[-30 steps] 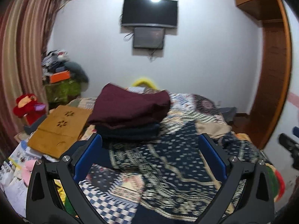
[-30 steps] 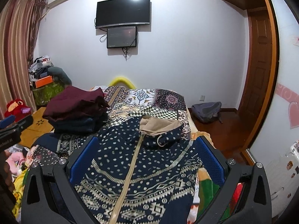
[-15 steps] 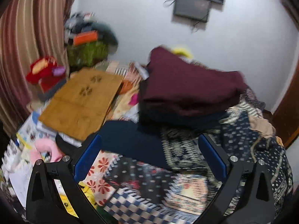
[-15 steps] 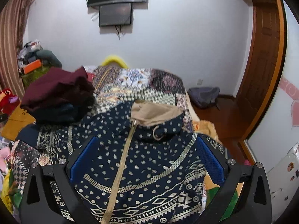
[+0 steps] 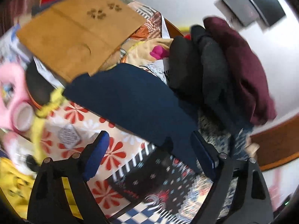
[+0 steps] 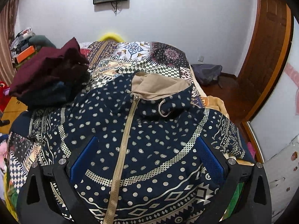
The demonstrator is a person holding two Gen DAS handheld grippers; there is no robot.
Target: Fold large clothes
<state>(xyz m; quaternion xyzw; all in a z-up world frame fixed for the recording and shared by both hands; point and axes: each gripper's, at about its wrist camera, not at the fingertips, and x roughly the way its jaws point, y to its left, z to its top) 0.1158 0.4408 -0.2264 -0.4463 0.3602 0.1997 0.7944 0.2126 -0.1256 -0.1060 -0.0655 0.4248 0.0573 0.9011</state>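
Bed (image 6: 164, 63) with patchwork cover: hoodie (image 6: 149, 140) spread zip-up at frame centre, soft, limp, likely bulky, best pinched at cuff (image 5: 130, 100) or hem; left gripper (image 5: 149, 160) and right gripper (image 6: 145, 158) jaws wide apart, empty.

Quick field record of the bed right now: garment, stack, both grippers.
garment: patterned navy zip hoodie spread front-up on the bed, hood away from camera
sleeve: plain navy cuff end near the left gripper
stack: folded maroon top over dark clothes, beside the hoodie
left gripper: open, nothing held
right gripper: open, above the hoodie
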